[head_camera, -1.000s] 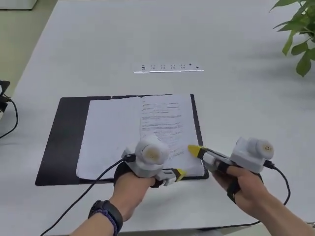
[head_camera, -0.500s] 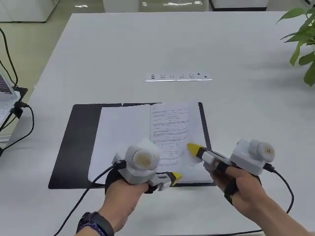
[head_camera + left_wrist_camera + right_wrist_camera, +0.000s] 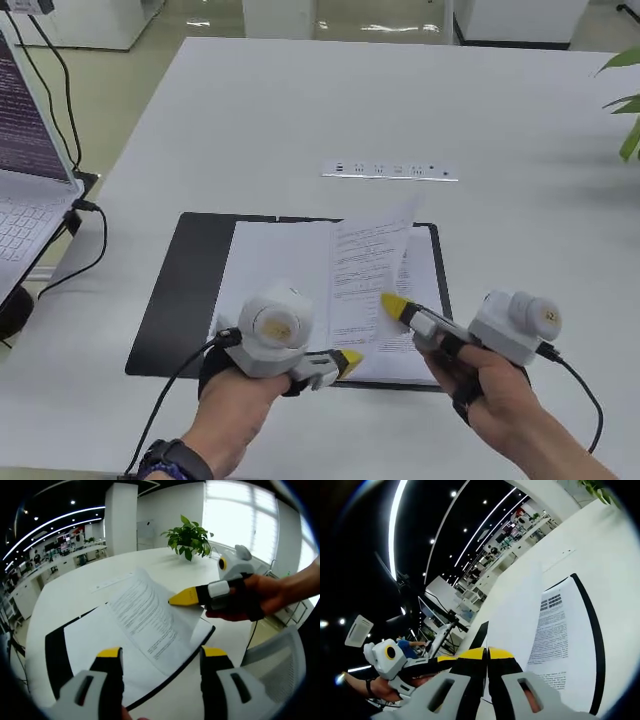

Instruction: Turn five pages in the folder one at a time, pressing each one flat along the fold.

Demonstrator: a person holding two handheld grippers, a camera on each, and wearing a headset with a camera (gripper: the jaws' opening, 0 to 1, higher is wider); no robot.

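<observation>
Folder open, one page between tight jaws of right gripper

An open black folder lies on a white table. The yellow-tipped right gripper pinches the edge of a printed page, which is raised off the stack. The left gripper sits at the folder's near edge. A laptop stands at the far left.

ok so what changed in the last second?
The right gripper, shut on the right-hand page, has lifted it up; it lay flat before. The left gripper, open, still hovers at the near edge of the folder, which hasn't moved.
</observation>
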